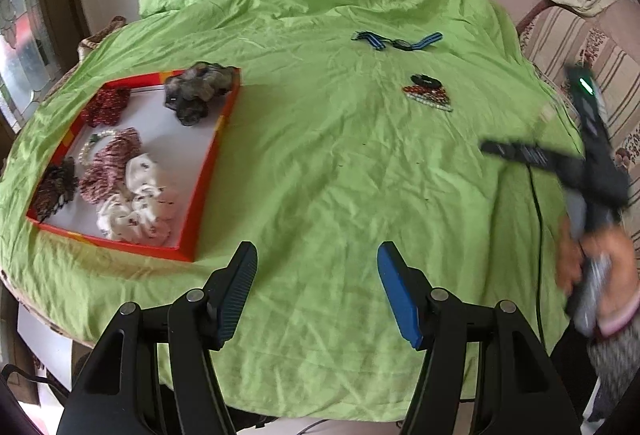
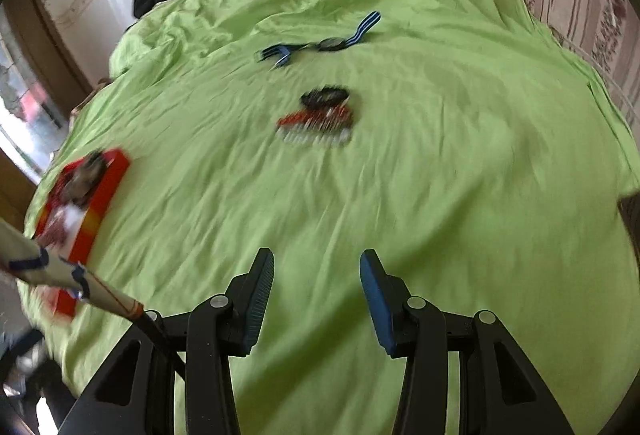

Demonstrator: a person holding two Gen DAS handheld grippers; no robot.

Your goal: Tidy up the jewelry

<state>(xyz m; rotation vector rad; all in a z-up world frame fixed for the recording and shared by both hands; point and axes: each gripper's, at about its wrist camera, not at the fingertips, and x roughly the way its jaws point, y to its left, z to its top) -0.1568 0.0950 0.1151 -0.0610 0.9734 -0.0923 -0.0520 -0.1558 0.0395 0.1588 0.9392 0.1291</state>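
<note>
While spread wide and empty, left hand-held gripper (image 1: 318, 255) over a green sheet (image 1: 320, 163) draped across the worktop, as seen from the left wrist. Orange-red tray (image 1: 208, 171) at left on the sheet, with a grey scrunchie (image 1: 198, 91) at its far corner, a dark red scrunchie (image 1: 107, 106) beside that, a pearl bracelet (image 1: 93, 146), a pink striped scrunchie (image 1: 110, 165), a white patterned scrunchie (image 1: 134, 203) and a dark beaded piece (image 1: 56, 185) near the front. Well apart to the right, a red-and-white beaded necklace (image 1: 428, 97) just touching a black hair tie (image 1: 425, 78); farther back, a blue striped strap (image 1: 396, 41). At far right, blurred, the right hand-held gripper (image 1: 580, 139) in a hand (image 1: 600, 275), jaws apart.

From the right wrist, right hand-held gripper (image 2: 317, 265) likewise released, nothing between its pads, above bare green sheet (image 2: 440, 195). Ahead, blurred, the beaded necklace (image 2: 316, 127) with the hair tie (image 2: 325, 95) just behind it, the striped strap (image 2: 320, 41) beyond. Tray (image 2: 102, 203) at far left.
</note>
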